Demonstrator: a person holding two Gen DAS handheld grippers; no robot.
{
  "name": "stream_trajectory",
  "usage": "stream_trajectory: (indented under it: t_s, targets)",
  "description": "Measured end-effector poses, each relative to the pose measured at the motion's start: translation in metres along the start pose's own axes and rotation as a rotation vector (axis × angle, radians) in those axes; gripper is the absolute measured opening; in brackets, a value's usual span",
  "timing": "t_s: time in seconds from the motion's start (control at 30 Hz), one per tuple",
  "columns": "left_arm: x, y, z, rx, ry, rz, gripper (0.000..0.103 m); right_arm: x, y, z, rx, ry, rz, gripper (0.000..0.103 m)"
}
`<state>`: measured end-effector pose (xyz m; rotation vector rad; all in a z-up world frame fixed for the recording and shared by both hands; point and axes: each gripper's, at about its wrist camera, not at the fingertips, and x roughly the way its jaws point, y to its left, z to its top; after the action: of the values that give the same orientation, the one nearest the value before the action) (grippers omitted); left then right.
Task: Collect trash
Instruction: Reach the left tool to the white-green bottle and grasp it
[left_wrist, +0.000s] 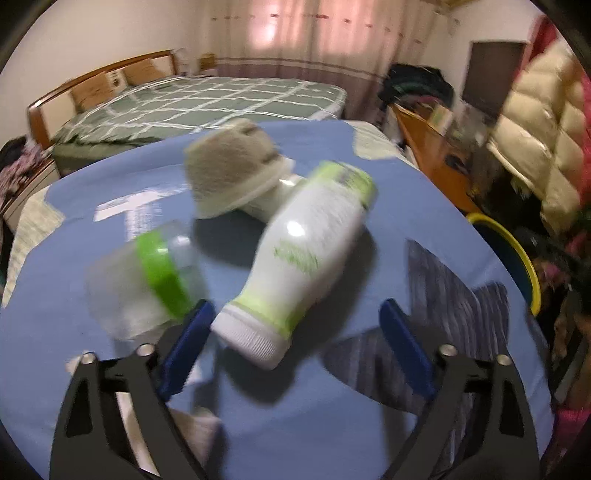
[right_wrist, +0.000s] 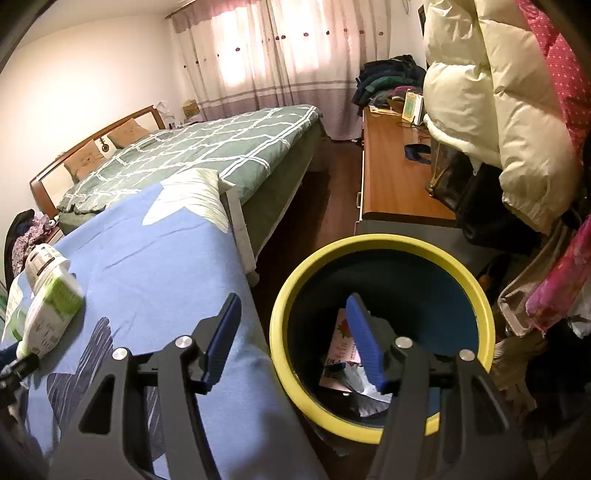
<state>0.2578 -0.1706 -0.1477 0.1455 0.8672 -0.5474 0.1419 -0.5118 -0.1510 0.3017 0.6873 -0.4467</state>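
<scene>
A white bottle with green print (left_wrist: 306, 251) lies on the blue sheet (left_wrist: 110, 369), its ribbed white cap toward me. My left gripper (left_wrist: 297, 306) is open around the cap end; the left pad is close to the cap and the right pad stands well clear. The same bottle (right_wrist: 48, 306) shows at the far left of the right wrist view. My right gripper (right_wrist: 291, 299) is open and empty, one finger above the sheet's edge and the other over the yellow-rimmed bin (right_wrist: 280, 354). Paper and wrappers (right_wrist: 343, 347) lie inside the bin.
A clear container with a green band (left_wrist: 155, 277) lies left of the bottle, and a beige fuzzy sock (left_wrist: 229, 173) sits behind it. The bin's rim (left_wrist: 517, 258) is off the sheet's right edge. A green bed (right_wrist: 207, 147), a wooden dresser (right_wrist: 391, 177) and hanging coats (right_wrist: 480, 103) surround the spot.
</scene>
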Motion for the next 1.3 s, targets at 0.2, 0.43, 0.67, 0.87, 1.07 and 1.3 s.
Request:
stream_trajectory:
  t_s: [0.2, 0.43, 0.67, 0.87, 1.07, 1.3]
  targets:
    - [-0.001, -0.022, -0.001, 0.03, 0.008, -0.002, 0.079, 0.001, -0.001, 0.0, 0.011, 0.002, 0.012, 0.057]
    - [0.017, -0.014, 0.012, -0.03, 0.038, 0.036, 0.075, 0.001, 0.0, -0.001, 0.008, 0.005, 0.018, 0.057]
    - [0.033, -0.02, 0.05, -0.005, 0.057, 0.046, 0.074, 0.001, 0.003, -0.001, 0.015, 0.01, 0.031, 0.058]
    - [0.058, -0.022, 0.07, 0.0, 0.134, 0.04, 0.068, 0.002, 0.003, -0.002, 0.017, 0.014, 0.042, 0.058]
    - [0.078, -0.029, 0.084, 0.041, 0.184, 0.062, 0.064, 0.004, 0.004, -0.002, 0.02, 0.021, 0.058, 0.058]
    - [0.09, -0.038, 0.098, 0.073, 0.216, 0.081, 0.062, 0.003, 0.005, -0.003, 0.019, 0.022, 0.067, 0.058]
